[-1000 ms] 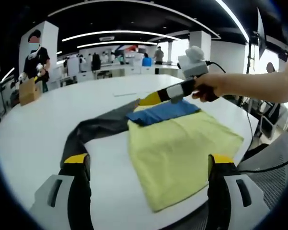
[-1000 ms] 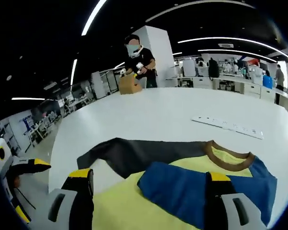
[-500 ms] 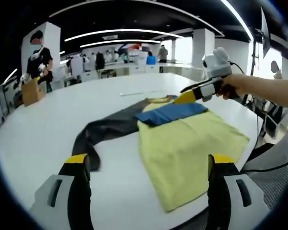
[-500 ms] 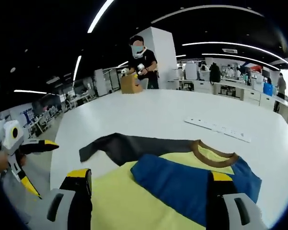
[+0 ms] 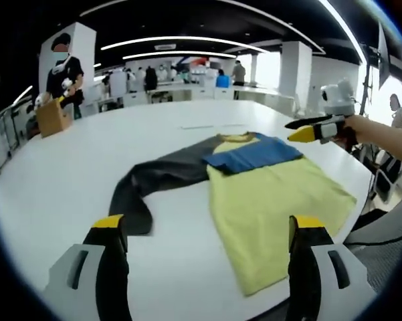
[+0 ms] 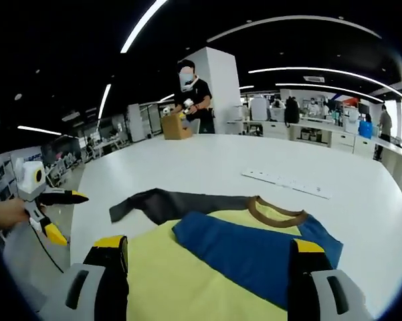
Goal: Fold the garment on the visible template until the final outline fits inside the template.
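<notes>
With both the left gripper [image 5: 204, 251] and right gripper [image 6: 207, 271] spread wide and empty, we judge the garment [image 5: 267, 194] soft, probably light, best pinched at its dark sleeve [image 5: 144, 190].

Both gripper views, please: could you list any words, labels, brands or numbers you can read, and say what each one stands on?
None can be read.
White strip on the table: any marks too small to read.
Cardboard box: no legible print.
Garment: plain yellow, blue and dark panels, no text visible.
</notes>
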Demonstrator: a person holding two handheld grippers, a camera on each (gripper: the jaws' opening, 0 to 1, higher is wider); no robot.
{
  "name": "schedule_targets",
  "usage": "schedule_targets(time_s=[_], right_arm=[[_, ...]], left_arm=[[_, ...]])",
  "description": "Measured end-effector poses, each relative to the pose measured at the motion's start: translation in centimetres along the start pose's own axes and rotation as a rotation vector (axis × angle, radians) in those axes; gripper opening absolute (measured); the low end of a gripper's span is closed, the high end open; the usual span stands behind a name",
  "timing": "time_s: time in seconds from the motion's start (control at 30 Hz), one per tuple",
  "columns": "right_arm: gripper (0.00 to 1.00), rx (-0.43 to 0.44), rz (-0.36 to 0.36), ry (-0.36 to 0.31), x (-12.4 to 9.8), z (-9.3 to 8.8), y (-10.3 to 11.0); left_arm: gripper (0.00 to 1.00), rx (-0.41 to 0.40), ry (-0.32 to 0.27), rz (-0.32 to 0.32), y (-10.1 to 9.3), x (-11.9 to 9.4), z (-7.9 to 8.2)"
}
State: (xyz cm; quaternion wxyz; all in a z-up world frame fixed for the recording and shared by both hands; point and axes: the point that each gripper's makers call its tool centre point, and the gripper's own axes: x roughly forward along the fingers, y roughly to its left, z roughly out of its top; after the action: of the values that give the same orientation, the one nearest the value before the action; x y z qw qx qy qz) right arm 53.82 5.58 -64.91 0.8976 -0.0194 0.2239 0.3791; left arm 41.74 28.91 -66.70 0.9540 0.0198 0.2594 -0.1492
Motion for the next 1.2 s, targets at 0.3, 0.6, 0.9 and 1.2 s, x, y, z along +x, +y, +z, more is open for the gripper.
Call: schedule_targets(time_s=[0.3,0.6,0.9,1.2], right_arm=[[0.99,-0.032,-0.008,0.013,-2.4,-1.5,0.0],[0.99,-0.093,0.003,0.032,-5.0,-2.7,0.2],[0.99,-0.080,0.006,0.015,-7.3,-3.5,0.7],[0.99,-0.052,-0.009,-0.002,-9.2,-3.7,0.6]], left_arm=[[0.93,-0.013,0.038,0.055,2.9,0.0,-0.7],[0.89,-0.001,0.054,0.075,5.0,0.3,-1.0],[0.81,-0.020,0.049,0.088,6.9,0.9,-1.4],[0.67,0.016,0.041,0.121,9.3,1.6,-1.9]])
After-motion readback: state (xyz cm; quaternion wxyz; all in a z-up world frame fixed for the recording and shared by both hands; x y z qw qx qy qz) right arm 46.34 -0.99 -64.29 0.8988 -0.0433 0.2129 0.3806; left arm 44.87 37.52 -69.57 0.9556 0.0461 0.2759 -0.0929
